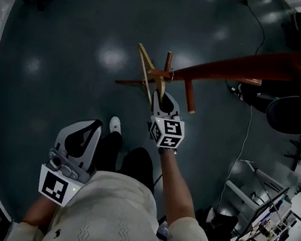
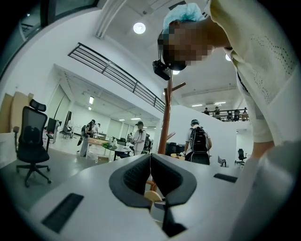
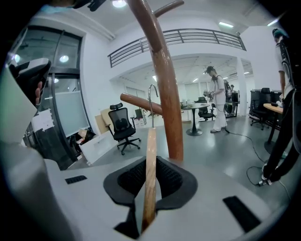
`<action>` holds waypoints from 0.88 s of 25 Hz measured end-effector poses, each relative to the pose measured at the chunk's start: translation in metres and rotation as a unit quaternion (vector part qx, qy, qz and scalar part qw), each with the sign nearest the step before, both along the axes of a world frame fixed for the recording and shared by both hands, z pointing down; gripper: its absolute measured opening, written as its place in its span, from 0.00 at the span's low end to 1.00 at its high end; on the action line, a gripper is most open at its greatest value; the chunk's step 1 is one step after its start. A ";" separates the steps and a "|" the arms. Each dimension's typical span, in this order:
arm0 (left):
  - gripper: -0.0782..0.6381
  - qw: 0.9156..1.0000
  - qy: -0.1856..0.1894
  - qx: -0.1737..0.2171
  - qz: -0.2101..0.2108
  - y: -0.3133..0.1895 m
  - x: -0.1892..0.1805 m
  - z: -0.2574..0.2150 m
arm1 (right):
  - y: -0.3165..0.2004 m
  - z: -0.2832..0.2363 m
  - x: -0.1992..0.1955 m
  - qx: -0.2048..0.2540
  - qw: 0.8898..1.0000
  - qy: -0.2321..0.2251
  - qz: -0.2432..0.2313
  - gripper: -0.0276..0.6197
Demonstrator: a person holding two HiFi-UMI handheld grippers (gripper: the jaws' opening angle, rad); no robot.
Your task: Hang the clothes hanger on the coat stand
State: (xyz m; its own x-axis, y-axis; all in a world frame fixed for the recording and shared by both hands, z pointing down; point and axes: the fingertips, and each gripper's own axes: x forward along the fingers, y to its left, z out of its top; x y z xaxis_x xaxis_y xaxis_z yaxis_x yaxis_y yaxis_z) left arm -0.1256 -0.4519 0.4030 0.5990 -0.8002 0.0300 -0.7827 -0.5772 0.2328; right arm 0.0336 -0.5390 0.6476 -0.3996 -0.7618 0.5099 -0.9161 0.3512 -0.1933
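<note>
Right gripper view: my right gripper (image 3: 151, 165) is clamping the wooden clothes hanger (image 3: 150, 141), coat stand (image 3: 167, 94) just ahead; left gripper (image 2: 150, 161) closed.

I list an office chair (image 3: 120, 125), a round table (image 3: 196, 112) and a balcony railing (image 3: 188, 37). A second chair (image 2: 32, 141) stands elsewhere.

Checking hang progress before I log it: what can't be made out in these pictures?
- Right gripper view: whether the hook of the hanger sits over the peg; the two overlap in line.
- Head view: that same contact, too small and dark.
- Right gripper view: coat stand top cut by the upper edge; its base hidden behind the right gripper.
</note>
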 end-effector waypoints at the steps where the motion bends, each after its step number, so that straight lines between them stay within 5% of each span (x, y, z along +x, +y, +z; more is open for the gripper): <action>1: 0.13 1.000 -0.002 -0.003 0.000 -0.001 -0.002 0.002 | -0.001 0.003 0.000 -0.001 1.000 0.000 0.002 0.15; 22: 0.13 0.999 0.007 -0.032 0.005 0.002 0.002 0.027 | -0.013 0.042 0.011 -0.012 1.000 0.024 0.016 0.15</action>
State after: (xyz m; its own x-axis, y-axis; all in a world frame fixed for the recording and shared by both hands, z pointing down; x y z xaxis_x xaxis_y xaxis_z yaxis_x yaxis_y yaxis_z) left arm -0.1233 -0.4501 0.4300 0.6073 -0.7911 0.0736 -0.7739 -0.5681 0.2799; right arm 0.0451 -0.5518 0.6894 -0.3502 -0.7611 0.5460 -0.9351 0.3181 -0.1564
